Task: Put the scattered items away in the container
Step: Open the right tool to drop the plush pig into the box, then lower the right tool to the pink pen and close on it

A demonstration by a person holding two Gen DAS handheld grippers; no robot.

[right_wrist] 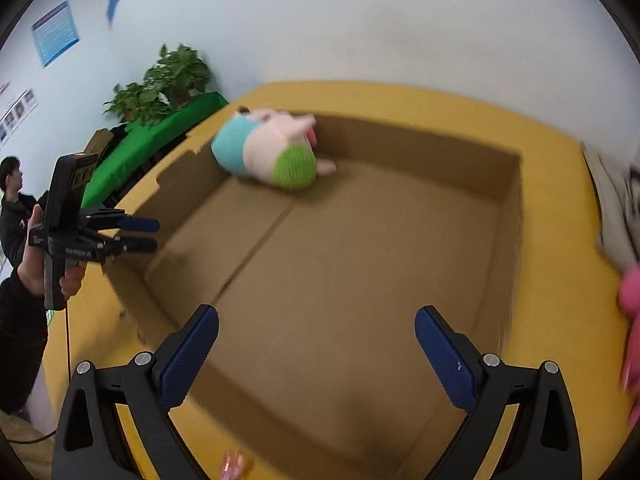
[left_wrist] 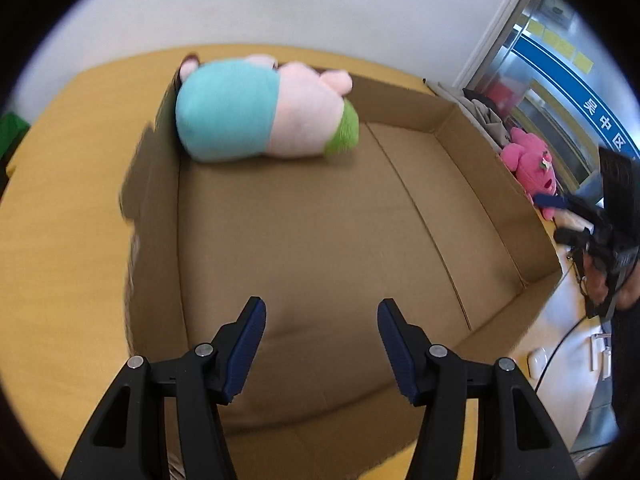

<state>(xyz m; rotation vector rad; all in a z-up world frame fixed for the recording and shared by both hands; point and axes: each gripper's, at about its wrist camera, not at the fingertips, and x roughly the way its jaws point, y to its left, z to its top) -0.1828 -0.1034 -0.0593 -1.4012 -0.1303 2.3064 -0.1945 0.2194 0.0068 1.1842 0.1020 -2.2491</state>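
An open cardboard box sits on a yellow table. A pink plush toy with a teal body and green end lies inside at the box's far corner. My left gripper is open and empty above the box's near part; it also shows from the side in the right wrist view. My right gripper is open and empty over the box's near edge; it shows in the left wrist view. A bright pink plush lies outside the box on the right.
The yellow table surrounds the box. Grey-white cloth lies past the pink plush. A small pink item lies at the near table edge. A green surface and plant stand at left, with a person nearby.
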